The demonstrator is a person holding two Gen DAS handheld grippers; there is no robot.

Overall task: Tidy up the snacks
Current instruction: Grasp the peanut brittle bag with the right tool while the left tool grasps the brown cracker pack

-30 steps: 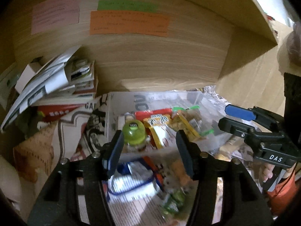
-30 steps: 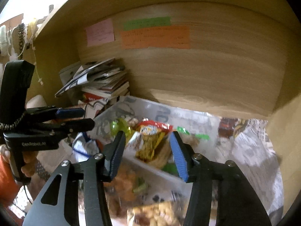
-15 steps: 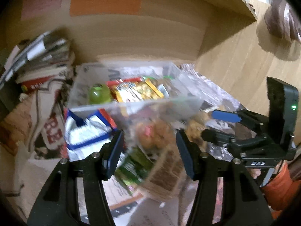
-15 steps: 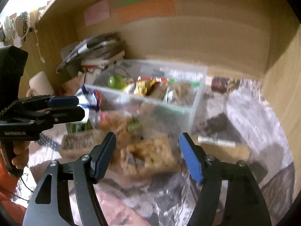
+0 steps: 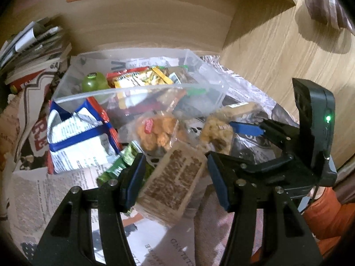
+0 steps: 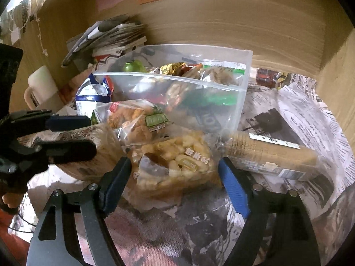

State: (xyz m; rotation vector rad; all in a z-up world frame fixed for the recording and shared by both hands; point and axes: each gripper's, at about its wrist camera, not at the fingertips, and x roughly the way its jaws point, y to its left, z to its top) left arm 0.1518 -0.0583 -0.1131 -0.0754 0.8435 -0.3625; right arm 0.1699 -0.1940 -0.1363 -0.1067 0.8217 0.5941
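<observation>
A clear plastic bin (image 5: 142, 87) (image 6: 233, 88) holds several snacks, among them a green cup (image 5: 93, 83). Loose snacks lie in front of it on newspaper. My left gripper (image 5: 175, 177) is open, its fingers on either side of a brown seed bar pack (image 5: 175, 181), not closed on it. My right gripper (image 6: 175, 181) is open around a yellow puffed-rice pack (image 6: 177, 161). A bag of orange fried snacks (image 5: 155, 130) (image 6: 133, 117) lies between them and the bin.
A blue-white chip bag (image 5: 77, 133) and green packets (image 5: 115, 166) lie left. A long biscuit sleeve (image 6: 270, 155) lies right. A stack of magazines (image 6: 106, 37) and a white mug (image 6: 42, 86) stand at the back left. Wooden walls enclose the shelf.
Both grippers pulled back from over the bin and came down toward the loose snacks in front. The left now straddles the seed bar, the right the puffed-rice pack.
</observation>
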